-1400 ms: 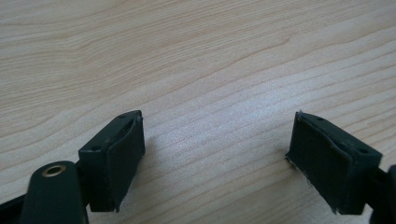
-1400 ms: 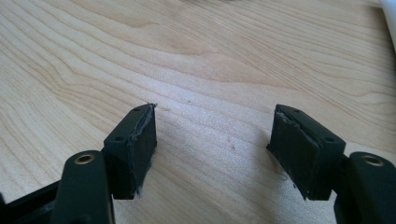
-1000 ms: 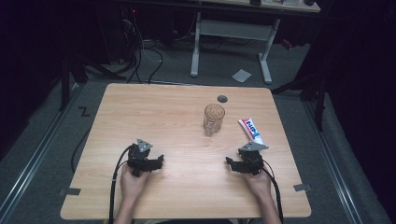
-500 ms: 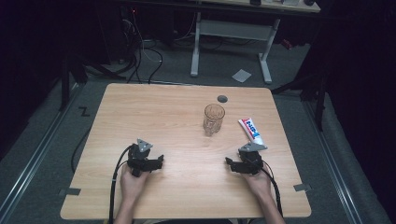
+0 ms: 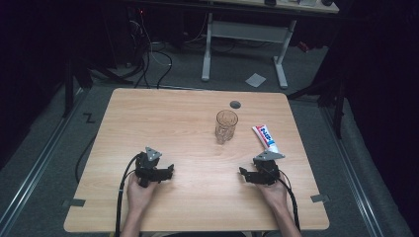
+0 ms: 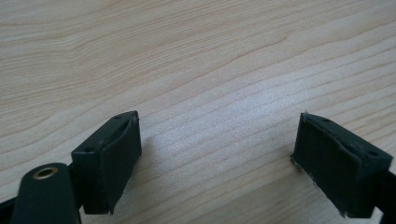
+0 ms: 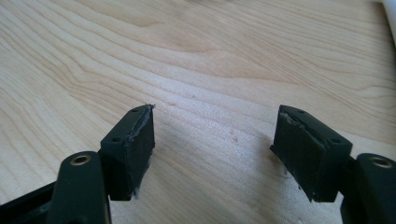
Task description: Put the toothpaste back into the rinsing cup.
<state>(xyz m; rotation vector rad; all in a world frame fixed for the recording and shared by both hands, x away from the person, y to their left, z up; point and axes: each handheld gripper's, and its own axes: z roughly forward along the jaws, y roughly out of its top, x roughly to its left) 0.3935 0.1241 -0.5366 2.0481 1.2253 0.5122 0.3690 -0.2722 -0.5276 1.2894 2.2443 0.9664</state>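
A clear drinking glass [image 5: 226,126] stands upright on the wooden table [image 5: 163,118], right of centre. A white toothpaste tube [image 5: 265,137] with red and blue print lies flat to its right. My left gripper [image 5: 168,173] rests low on the table at the near left, held by a hand, its jaws pointing right. In the left gripper view the left gripper [image 6: 217,149] is open over bare wood. My right gripper [image 5: 243,174] sits at the near right, just in front of the tube, jaws pointing left. It too is open [image 7: 215,140] with nothing between its pads.
A small dark round grommet [image 5: 235,104] sits in the table's far edge behind the glass. Cables trail from both grippers off the near edge. A white desk frame [image 5: 247,34] stands on the grey floor beyond the table.
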